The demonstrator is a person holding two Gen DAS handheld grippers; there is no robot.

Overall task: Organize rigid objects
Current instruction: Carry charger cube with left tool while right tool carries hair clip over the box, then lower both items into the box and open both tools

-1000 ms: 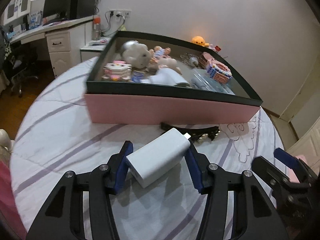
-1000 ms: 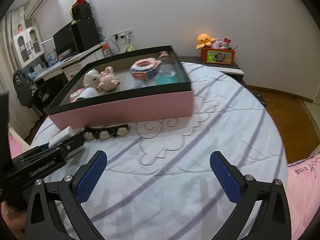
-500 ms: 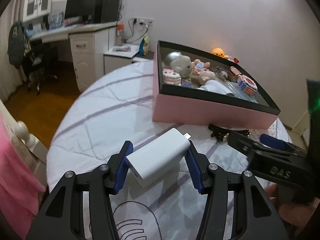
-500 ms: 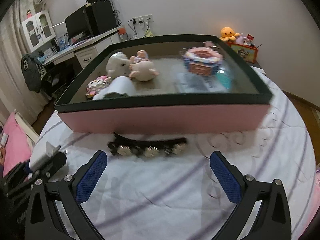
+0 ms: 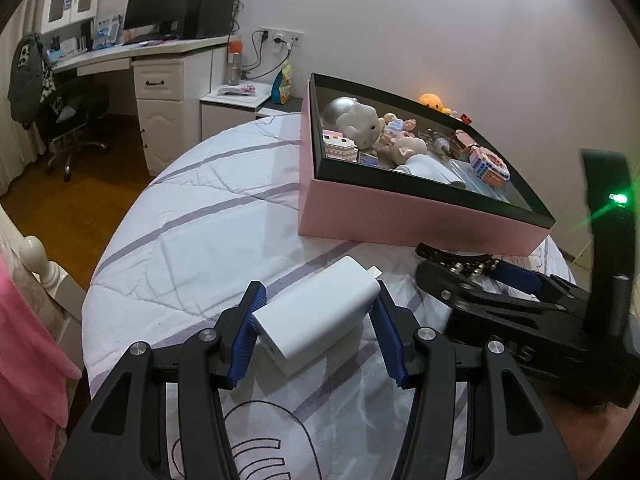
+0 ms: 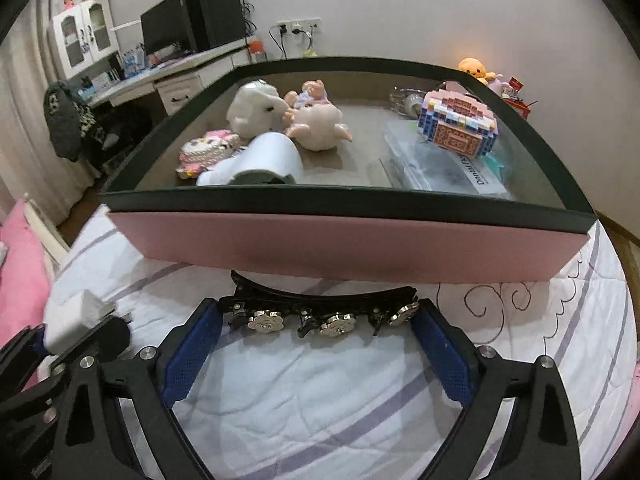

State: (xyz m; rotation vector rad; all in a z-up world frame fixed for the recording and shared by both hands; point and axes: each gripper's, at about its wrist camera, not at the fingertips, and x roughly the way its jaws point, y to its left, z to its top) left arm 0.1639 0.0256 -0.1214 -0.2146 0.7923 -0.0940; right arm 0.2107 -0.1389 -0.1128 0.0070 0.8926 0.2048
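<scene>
The black curved hair clip with metal flowers (image 6: 324,312) lies on the quilt against the pink box (image 6: 344,248), between the closing right gripper (image 6: 316,344); left gripper (image 5: 318,332) clamps the white charger block (image 5: 316,320); both remain unboxed

Hair clip (image 5: 460,260) half hidden behind right gripper (image 5: 516,280) (left view).
</scene>
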